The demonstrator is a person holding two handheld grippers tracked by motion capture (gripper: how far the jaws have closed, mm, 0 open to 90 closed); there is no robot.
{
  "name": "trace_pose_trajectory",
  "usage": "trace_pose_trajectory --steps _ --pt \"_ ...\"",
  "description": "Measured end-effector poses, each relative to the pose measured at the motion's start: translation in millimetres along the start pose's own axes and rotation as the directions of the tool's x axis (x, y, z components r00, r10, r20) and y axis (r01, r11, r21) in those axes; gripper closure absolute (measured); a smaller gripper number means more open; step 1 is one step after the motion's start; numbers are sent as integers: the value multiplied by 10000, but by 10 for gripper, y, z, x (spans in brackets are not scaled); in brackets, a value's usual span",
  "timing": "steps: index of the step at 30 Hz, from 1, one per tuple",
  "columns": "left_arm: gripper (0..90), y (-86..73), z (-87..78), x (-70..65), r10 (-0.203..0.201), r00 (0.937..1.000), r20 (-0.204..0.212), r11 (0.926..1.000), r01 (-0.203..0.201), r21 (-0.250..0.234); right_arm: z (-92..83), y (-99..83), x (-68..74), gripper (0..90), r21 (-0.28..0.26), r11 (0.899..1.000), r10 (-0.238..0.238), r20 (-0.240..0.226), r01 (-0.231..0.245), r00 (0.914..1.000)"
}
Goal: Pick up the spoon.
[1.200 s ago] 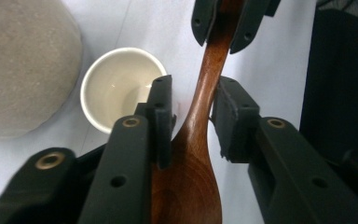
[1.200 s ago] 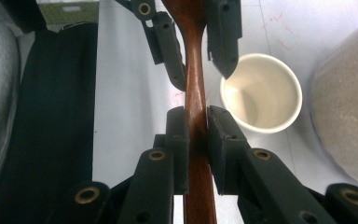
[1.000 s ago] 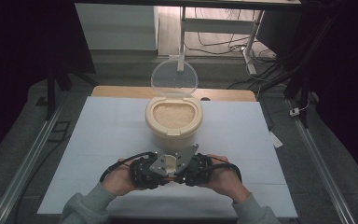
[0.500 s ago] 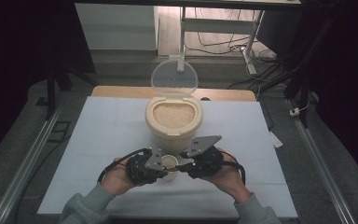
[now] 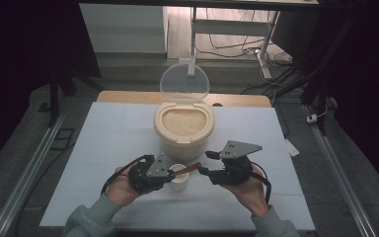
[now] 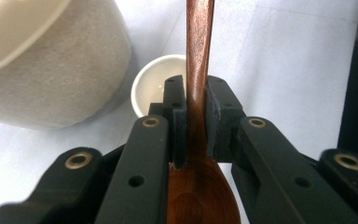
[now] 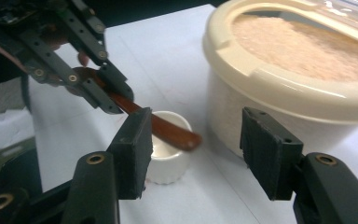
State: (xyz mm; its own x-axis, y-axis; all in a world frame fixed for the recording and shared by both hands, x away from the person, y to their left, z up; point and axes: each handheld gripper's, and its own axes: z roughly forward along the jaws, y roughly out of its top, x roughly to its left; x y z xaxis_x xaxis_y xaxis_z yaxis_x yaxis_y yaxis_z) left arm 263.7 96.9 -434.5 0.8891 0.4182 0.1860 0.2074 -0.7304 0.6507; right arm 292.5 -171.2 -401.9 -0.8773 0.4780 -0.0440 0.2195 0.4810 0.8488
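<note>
- Pale blue-white table (image 5: 103, 148) top: bare surface lies to the left and right of my hands; its near edge runs just below my wrists, its far edge meets a wooden strip (image 5: 128, 96) behind the container.
- Cream rice container (image 5: 183, 129), lid (image 5: 184, 81) hinged up and back, stands mid-table, filled with grain; it sits just beyond the small white cup (image 5: 178, 178).
- White cup: on the table between my two grippers, just in front of the container's wall and apart from it.
- Left gripper (image 6: 196, 122): my jaws are clenched on the brown wooden spoon (image 6: 198, 56), pads pressing its handle on both sides; the bowl end lies back between the jaw arms, the handle points out over the cup.
- Spoon, as seen in the right gripper view (image 7: 168, 130): its free end hangs above the cup's rim, level with the container's base.
- Right gripper (image 7: 193, 149): my jaws have just been opening and stand released, with nothing pressed between the pads; the spoon's tip and cup lie beyond them, untouched.
- Right gripper in the high view (image 5: 205, 163): apart from the spoon's tip, right of the cup.
</note>
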Motion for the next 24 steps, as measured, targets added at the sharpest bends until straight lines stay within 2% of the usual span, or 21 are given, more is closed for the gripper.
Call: trace_pose_trajectory --steps 4,6,13,17,19,24 --pt "786 -8 -26 -4 -93 9997 -208 9996 88 -257 -39 -65 -25 435 -319 9975 640 315 -630 9975" --pt "786 -9 -29 -6 -138 9996 -235 9993 130 -345 -46 -90 -34 435 -341 9963 799 494 -783 9956" --pt "786 -7 -27 -17 -224 9991 -358 9981 203 -582 15 -150 -19 424 -209 9926 1198 201 -1194 9926" --pt "785 1 -27 -33 -244 9987 -447 9968 208 -776 65 -157 10 423 -312 9879 1525 90 -1522 9883" --pt "785 7 -20 -44 -227 9986 -485 9965 186 -817 87 -165 26 425 -530 9843 1689 42 -1684 9856" --pt "785 21 -3 -70 -216 9979 -616 9955 158 -932 139 -167 60 425 -594 9810 1845 -50 -1844 9828"
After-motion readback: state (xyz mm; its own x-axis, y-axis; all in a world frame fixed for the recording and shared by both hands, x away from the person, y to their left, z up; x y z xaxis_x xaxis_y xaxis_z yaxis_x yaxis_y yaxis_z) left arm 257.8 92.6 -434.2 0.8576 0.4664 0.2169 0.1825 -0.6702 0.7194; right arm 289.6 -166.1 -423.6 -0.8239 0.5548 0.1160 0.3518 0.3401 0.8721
